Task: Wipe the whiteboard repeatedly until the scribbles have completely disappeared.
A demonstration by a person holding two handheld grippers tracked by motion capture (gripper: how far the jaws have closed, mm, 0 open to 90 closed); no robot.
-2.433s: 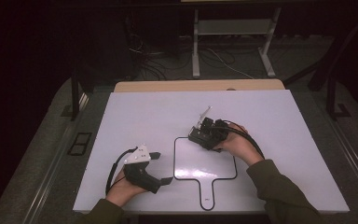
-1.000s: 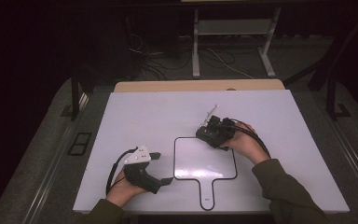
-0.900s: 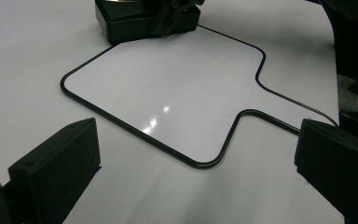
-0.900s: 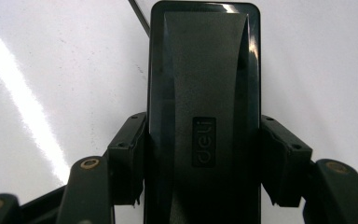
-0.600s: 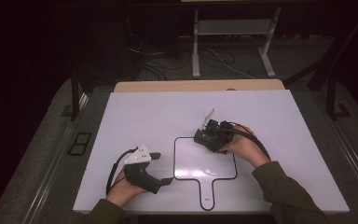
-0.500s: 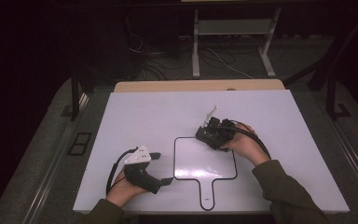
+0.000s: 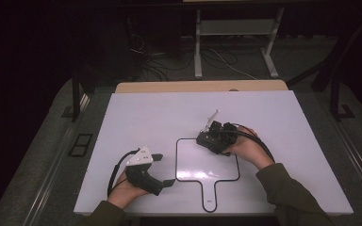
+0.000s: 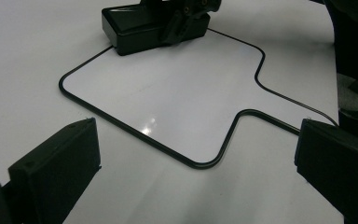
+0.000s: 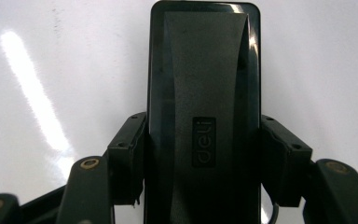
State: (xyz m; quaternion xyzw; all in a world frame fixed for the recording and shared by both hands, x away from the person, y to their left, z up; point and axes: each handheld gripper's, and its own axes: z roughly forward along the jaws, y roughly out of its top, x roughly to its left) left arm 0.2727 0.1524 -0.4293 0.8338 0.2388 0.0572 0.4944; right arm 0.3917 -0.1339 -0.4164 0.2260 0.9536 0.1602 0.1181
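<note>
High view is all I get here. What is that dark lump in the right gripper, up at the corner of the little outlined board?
Observer: A black eraser block, clamped between the right gripper jaws by its long sides.
Operator: Any markings on it?
Observer: Yes, a small label reading "deli" sits on its top face.
Operator: And the left gripper, is it holding something?
Observer: No. The left gripper has its jaws wide apart, nothing between them, aimed at the whiteboard near where its handle starts.
</note>
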